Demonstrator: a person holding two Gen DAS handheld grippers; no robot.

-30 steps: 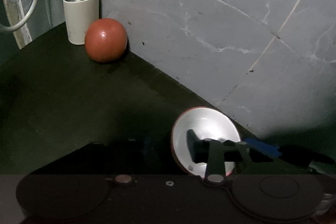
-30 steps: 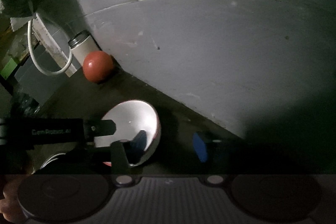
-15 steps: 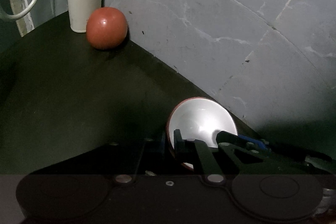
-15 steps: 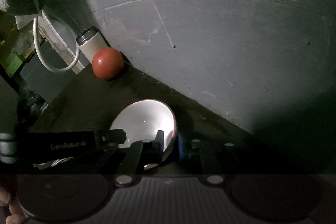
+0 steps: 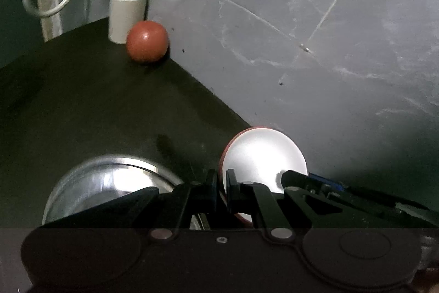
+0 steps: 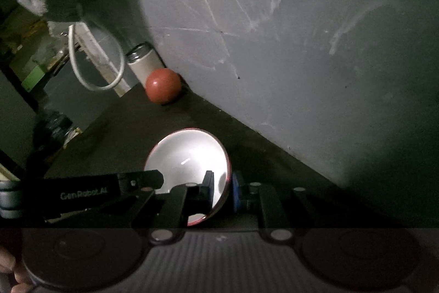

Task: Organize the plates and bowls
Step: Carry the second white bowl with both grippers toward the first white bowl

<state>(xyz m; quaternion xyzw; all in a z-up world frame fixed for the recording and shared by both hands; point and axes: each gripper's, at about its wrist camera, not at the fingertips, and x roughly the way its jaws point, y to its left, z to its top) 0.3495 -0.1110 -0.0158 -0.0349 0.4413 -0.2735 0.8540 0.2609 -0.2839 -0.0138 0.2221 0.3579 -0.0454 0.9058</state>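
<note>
A small bowl (image 5: 263,153), white inside and red outside, is held above the dark counter, pinched from both sides. My left gripper (image 5: 221,180) is shut on its left rim. My right gripper (image 6: 223,190) is shut on its right rim, one finger inside the bowl (image 6: 186,158) and the blue pad (image 6: 236,190) outside. A shiny steel bowl (image 5: 109,183) sits below, to the left, partly hidden by my left gripper's fingers. The left gripper's body (image 6: 82,194) reaches in from the left in the right wrist view.
A red-brown ball-shaped object (image 5: 147,41) and a white canister with a metal rim (image 5: 127,13) stand at the far corner against the grey marbled wall (image 5: 301,32). A white cable loop (image 6: 93,65) hangs beyond the counter's left end.
Both grippers have closed on the small bowl's rim, which was between open fingers a second ago. The bowl has risen, and the steel bowl has come into the left wrist view.
</note>
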